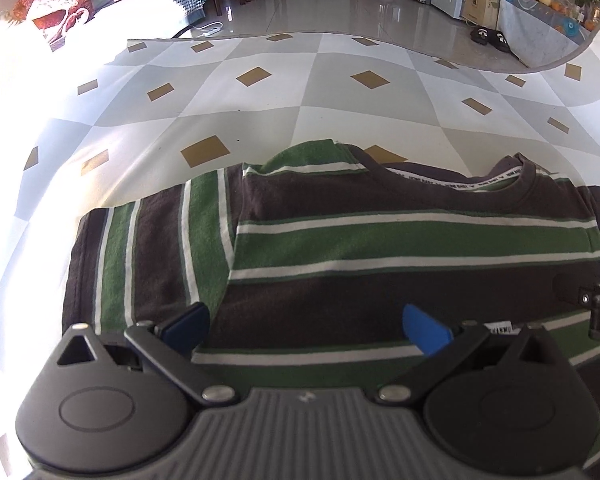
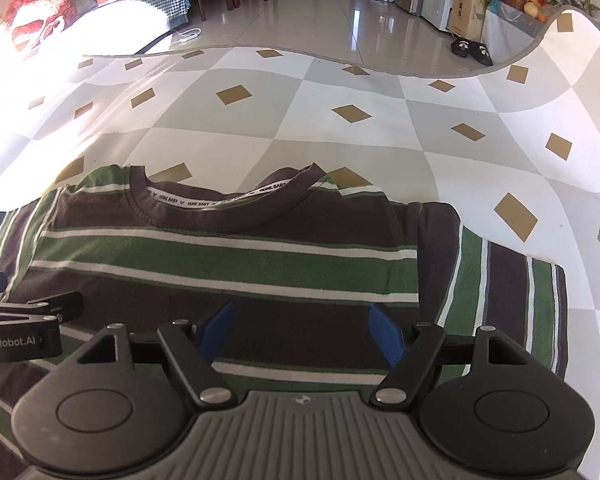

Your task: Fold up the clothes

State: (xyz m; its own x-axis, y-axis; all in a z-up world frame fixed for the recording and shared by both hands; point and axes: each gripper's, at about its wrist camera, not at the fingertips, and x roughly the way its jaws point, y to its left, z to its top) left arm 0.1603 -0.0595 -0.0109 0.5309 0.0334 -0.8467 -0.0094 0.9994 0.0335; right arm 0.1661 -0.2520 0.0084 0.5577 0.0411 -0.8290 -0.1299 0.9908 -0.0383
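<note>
- Nearest me, at six o'clock in each wrist view, both claws hang over the shirt with their blue pads spread: the left gripper [image 1: 306, 330] has its jaws apart with nothing between them but air, and the right gripper [image 2: 304, 334] stands the same, wide and empty.
- I judge them held open and tilted down like this so I can pick a fresh edge of cloth, since neither pad presses on fabric.
- At three o'clock in the left view I see a dark corner of the other tool; at nine o'clock in the right view its black arm shows, so the two sit close side by side.
- Just beyond the pads lies the striped shirt [image 1: 380, 240], brown, green and white, spread flat, collar [image 2: 220, 204] at twelve o'clock from my claws.
- Its sleeves lie out to either side: one toward nine o'clock in the left view [image 1: 140, 256], one toward three o'clock in the right view [image 2: 512, 300]. That layout suits folding the sleeves inward first, I reckon; no fold looks made yet.
- Under it is the checked mat [image 1: 340, 92], pale with tan diamonds, giving a clean flat bed.
- Farther off at twelve o'clock, shiny floor tiles [image 2: 320, 16]; black slippers [image 1: 492, 36] rest near one o'clock.
</note>
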